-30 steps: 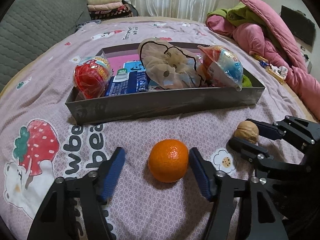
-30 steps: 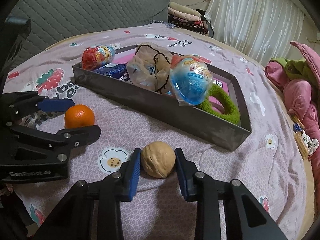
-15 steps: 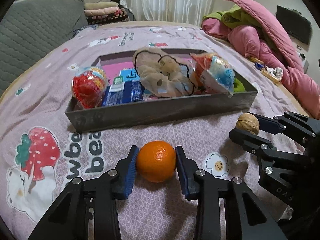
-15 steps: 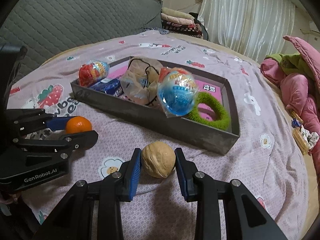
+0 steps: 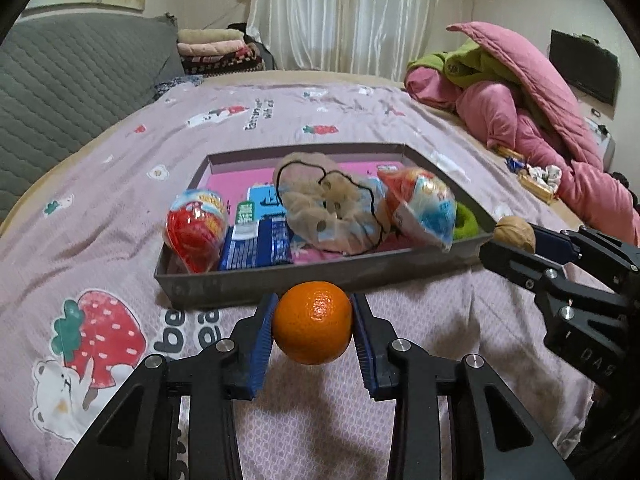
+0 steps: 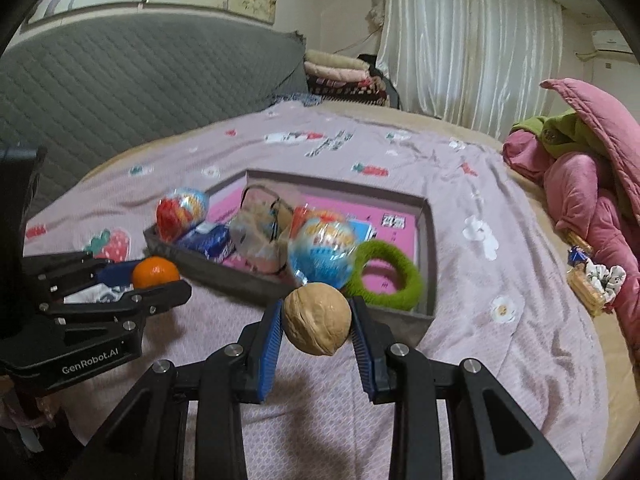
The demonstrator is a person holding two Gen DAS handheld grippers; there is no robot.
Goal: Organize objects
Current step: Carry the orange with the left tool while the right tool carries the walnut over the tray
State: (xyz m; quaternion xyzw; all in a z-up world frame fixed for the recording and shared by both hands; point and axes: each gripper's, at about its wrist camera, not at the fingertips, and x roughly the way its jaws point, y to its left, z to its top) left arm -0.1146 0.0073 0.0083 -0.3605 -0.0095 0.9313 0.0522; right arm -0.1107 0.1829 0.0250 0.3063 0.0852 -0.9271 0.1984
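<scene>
Your shallow grey tray with the pink floor [image 5: 256, 287] sits on the lilac printed bedspread [image 5: 280, 116] and already holds most of the lot: a beige bagged snack [image 5: 324, 208], two foil-wrapped egg toys, red [image 5: 196, 232] and blue [image 6: 322, 250], a blue packet [image 5: 258, 244] and a green knitted ring [image 6: 382, 276]. Two pieces remain outside it. Your left gripper [image 5: 313, 326] is clamped on the round orange tangerine [image 5: 313, 322]; your right gripper [image 6: 317, 326] pinches the tan walnut [image 6: 317, 320]. Both hang clear of the bedspread, just short of the tray's near wall. Only the drop-off looks left.
</scene>
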